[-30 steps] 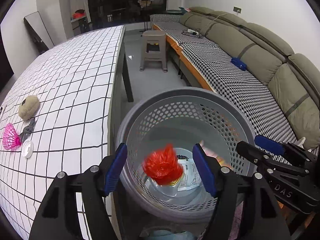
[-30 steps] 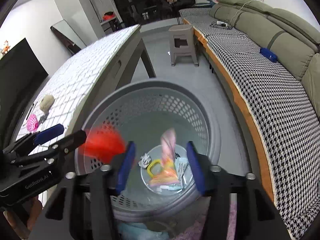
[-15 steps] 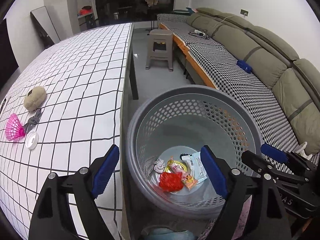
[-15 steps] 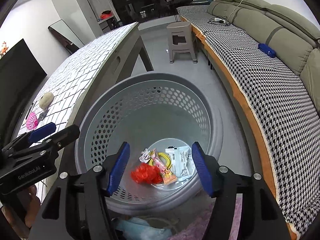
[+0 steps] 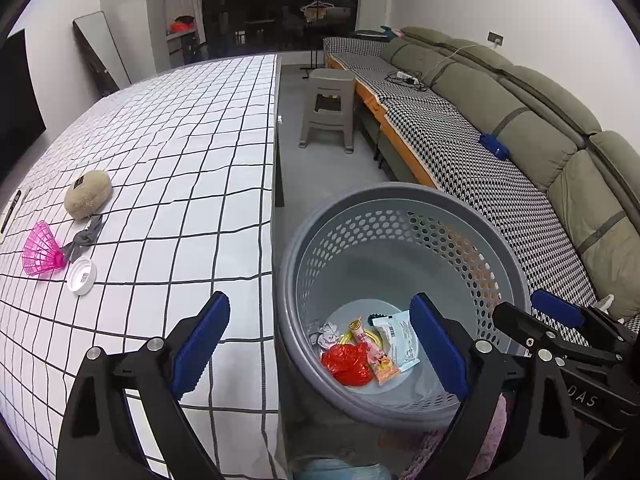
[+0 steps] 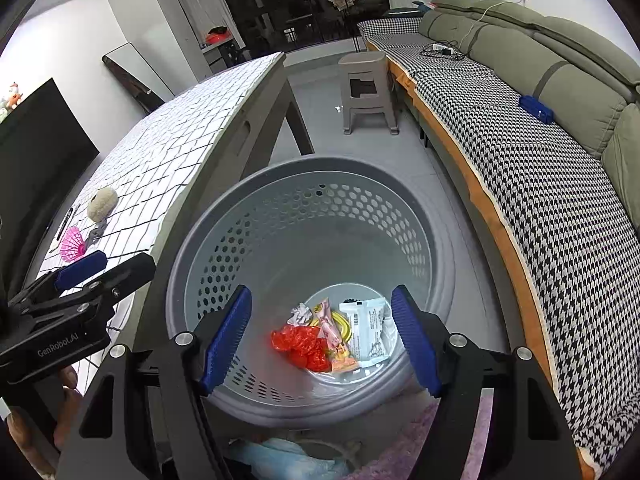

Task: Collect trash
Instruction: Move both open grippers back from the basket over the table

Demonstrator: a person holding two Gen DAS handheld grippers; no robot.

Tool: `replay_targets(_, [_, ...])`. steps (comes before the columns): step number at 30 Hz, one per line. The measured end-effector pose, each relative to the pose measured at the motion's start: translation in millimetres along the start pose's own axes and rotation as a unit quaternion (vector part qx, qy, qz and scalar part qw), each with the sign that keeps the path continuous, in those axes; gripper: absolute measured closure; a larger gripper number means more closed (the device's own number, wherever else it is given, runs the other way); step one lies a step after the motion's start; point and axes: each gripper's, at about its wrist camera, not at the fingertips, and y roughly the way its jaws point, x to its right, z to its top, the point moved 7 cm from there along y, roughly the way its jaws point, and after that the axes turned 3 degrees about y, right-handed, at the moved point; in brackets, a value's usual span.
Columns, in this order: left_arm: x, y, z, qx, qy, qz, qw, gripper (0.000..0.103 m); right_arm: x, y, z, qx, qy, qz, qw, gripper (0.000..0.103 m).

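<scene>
On the left of the left wrist view, your worktop with the checked cloth holds a pink shuttlecock, a white cap and a tan fuzzy ball. Your left claw is spread wide with nothing in it, low in the middle of that view. To the right, the gray basket sits on the floor beside the worktop with a red wrapper and other trash at its bottom, and your right claw hangs wide and empty over it.

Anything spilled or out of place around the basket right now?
Nothing stands out. The gray basket stands upright and the red wrapper and other trash lie inside on its bottom. Both grippers are open and empty.
</scene>
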Motion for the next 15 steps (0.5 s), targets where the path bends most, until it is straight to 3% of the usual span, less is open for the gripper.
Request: replay_targets(15, [-38, -30, -14, 0.015, -0.008, 0.011, 0.9998, 0.013, -23, -9, -3, 0.023, 0.016, 0.015, 0.999, 0.033])
